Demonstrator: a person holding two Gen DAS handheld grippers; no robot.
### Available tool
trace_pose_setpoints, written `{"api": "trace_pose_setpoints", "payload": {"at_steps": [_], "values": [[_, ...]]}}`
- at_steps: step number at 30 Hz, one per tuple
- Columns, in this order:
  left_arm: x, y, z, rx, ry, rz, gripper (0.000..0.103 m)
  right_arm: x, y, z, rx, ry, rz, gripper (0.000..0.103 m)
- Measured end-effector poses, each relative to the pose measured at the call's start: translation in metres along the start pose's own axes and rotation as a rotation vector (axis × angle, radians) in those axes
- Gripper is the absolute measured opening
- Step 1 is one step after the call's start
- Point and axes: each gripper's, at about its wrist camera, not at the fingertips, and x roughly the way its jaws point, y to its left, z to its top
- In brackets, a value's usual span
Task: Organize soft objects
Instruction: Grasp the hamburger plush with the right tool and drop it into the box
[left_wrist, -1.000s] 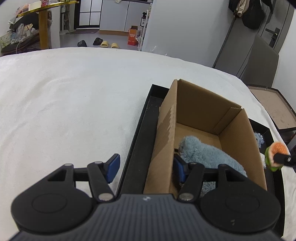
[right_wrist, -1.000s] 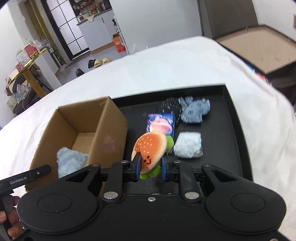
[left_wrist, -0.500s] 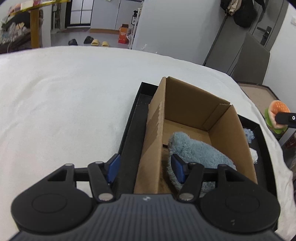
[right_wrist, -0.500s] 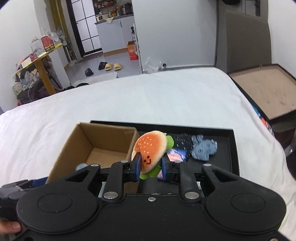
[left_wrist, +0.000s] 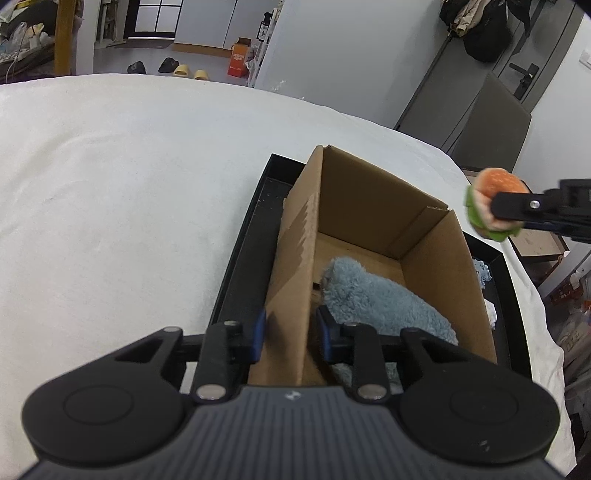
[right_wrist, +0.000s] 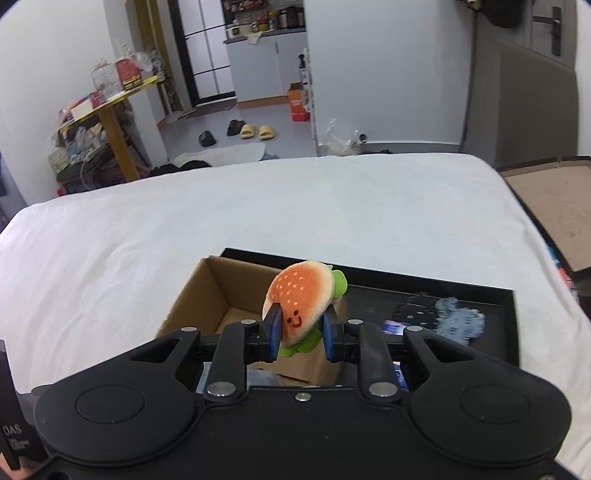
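1. You are holding the burger (right_wrist: 301, 306) in your right gripper (right_wrist: 300, 334), pads pinching its bun sides, above the box (left_wrist: 436, 273) on the tray (left_wrist: 242, 266).
2. It is looking light and squashy, so it is giving under the pads; mid-body is likely the safest hold.
3. Your left gripper (left_wrist: 288, 334) has just been closing across the box's near-left wall (left_wrist: 295, 269); contact is unclear.
4. The thin cardboard is likely flexing easily; a blue plush (left_wrist: 373, 295) is lying inside.

The left gripper (left_wrist: 289, 334) has just closed on the cardboard box (left_wrist: 291, 280) wall; the burger plush (right_wrist: 301, 306) has risen over it.
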Motion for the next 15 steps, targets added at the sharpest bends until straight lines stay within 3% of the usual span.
{"api": "trace_pose_setpoints", "payload": {"at_steps": [8,10,12,15], "values": [[0.001,0.001,0.0,-0.007,0.001,0.003,0.023,0.021,0.024,0.004,-0.029,0.029,0.044,0.023],[0.002,0.001,0.0,-0.006,0.001,0.003,0.023,0.024,0.031,0.006,-0.04,0.036,0.062,0.029],[0.003,0.001,0.0,-0.006,0.005,0.004,0.023,0.025,0.035,0.006,-0.049,0.039,0.078,0.042],[0.006,0.001,0.0,-0.013,0.023,0.007,0.023,0.023,0.035,0.002,-0.059,0.051,0.081,0.044]]}}
